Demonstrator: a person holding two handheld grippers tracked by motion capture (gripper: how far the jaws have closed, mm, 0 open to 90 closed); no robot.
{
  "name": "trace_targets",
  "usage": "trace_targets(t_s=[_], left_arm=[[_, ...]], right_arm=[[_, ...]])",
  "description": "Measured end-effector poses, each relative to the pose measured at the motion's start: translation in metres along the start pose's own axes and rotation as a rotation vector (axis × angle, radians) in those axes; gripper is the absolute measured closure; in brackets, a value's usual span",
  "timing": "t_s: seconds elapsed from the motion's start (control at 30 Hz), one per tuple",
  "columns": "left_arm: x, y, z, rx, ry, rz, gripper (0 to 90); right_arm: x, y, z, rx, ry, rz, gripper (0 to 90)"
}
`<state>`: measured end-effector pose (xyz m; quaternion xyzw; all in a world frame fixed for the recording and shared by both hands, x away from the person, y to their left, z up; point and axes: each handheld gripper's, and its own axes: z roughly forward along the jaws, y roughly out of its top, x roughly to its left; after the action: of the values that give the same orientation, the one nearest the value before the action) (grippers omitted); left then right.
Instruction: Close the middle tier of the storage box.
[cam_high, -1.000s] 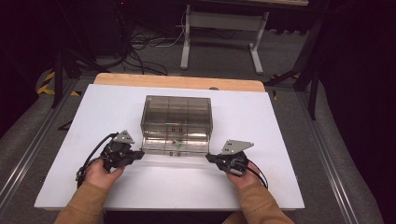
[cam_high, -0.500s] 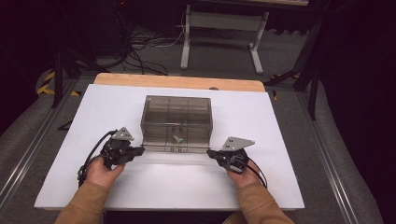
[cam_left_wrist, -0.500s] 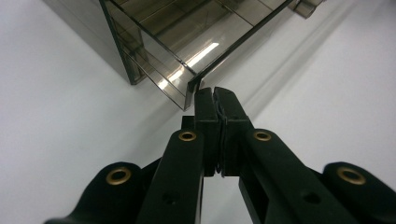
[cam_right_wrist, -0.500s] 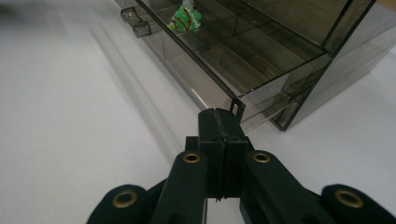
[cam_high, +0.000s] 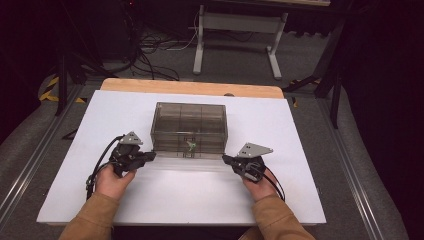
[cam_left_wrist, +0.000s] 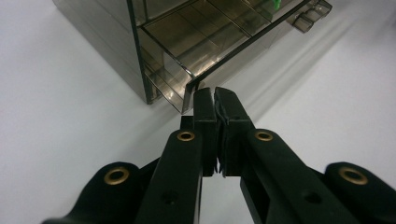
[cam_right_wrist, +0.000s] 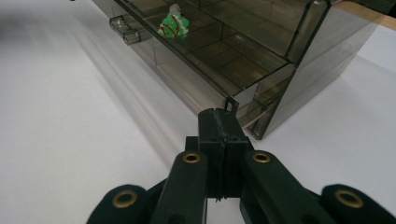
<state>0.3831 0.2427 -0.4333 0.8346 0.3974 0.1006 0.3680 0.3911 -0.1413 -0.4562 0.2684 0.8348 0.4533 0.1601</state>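
A smoky see-through drawer box (cam_high: 189, 129) sits at the middle of the white table (cam_high: 75, 150) in the high view, its front facing the person. The bottom drawer (cam_high: 189, 154) looks pulled slightly forward, with small clear handles at its middle.

The left gripper (cam_high: 149, 156) lies at lower left of the box in that view, jaws closed together with nothing between them, tips just at the front left corner of the box. In the left gripper view the same tips (cam_left_wrist: 214, 100) sit right against the corner of the drawer front (cam_left_wrist: 243, 46), which runs away toward the upper right of the frame; whether they actually touch I cannot tell.

The right gripper (cam_high: 227, 160) mirrors it at lower right of the box, jaws pressed flat together, empty. In the right gripper view its tips (cam_right_wrist: 219, 116) meet the near corner of the drawer (cam_right_wrist: 187, 60), by a small tab. Up at the top of that frame a little green figure (cam_right_wrist: 173, 25) lies inside a compartment, well apart from the jaws.
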Motion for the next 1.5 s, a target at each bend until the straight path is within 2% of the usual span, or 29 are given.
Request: trace_targets(t_s=[0.13,0.43,0.53,0.57,0.63,1.1,1.27,1.33,1.4,1.5], left_arm=[[0.001,0.001,0.002,-0.008,0.001,-0.016,87.6],[0.003,0.004,0.007,-0.016,0.052,-0.011,87.6],[0.003,0.005,0.009,-0.024,0.059,-0.028,87.7],[0.005,0.006,0.009,-0.026,0.070,-0.019,87.7],[0.005,0.006,0.010,-0.030,0.066,-0.033,87.7],[0.010,0.006,0.014,-0.053,0.091,-0.051,87.7],[0.011,0.008,0.016,-0.063,0.111,-0.042,87.7],[0.011,0.008,0.017,-0.065,0.099,-0.046,87.9],[0.009,0.009,0.019,-0.062,0.116,-0.034,88.6],[0.007,0.009,0.020,-0.055,0.131,-0.020,89.1]], right_arm=[[-0.002,0.001,0.002,-0.009,-0.018,0.008,90.0],[-0.004,0.004,0.009,-0.019,-0.049,0.023,90.0],[-0.005,0.004,0.011,-0.021,-0.059,0.029,90.0],[-0.006,0.005,0.012,-0.024,-0.062,0.031,90.0],[-0.007,0.005,0.013,-0.026,-0.067,0.034,90.0],[-0.010,0.006,0.019,-0.038,-0.109,0.047,90.0],[-0.011,0.006,0.021,-0.042,-0.131,0.052,90.0],[-0.012,0.007,0.022,-0.042,-0.143,0.056,90.0],[-0.012,0.008,0.024,-0.044,-0.133,0.061,90.0],[-0.008,0.008,0.026,-0.041,-0.159,0.042,90.0]])
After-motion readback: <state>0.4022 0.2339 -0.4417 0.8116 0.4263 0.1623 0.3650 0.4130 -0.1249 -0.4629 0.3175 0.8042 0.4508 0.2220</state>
